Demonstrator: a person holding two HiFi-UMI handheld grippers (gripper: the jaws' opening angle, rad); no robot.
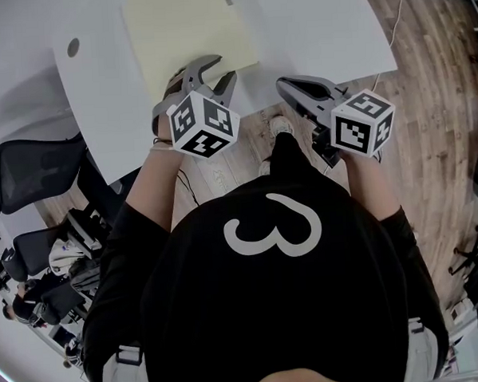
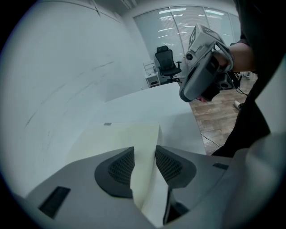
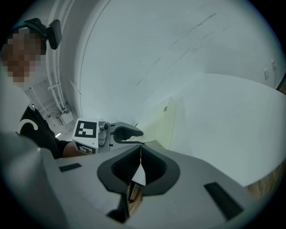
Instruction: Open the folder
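Pinching only the top cover at the pale-yellow paper folder's (image 1: 187,33) 5 o'clock edge matters; left gripper (image 1: 223,70) fingers straddle it unclenched, right gripper (image 1: 283,85) fingers clenched empty.

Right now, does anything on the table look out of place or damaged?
Nothing stands out. The yellow folder lies square to the edges of the white table, undamaged, its near edge between the open jaws of the left hand-held gripper.

The folder (image 1: 186,29) is looking like matt pale card, lying on a smooth white worktop (image 1: 318,22). The floor (image 1: 424,73) is showing wood grain with a dull finish.
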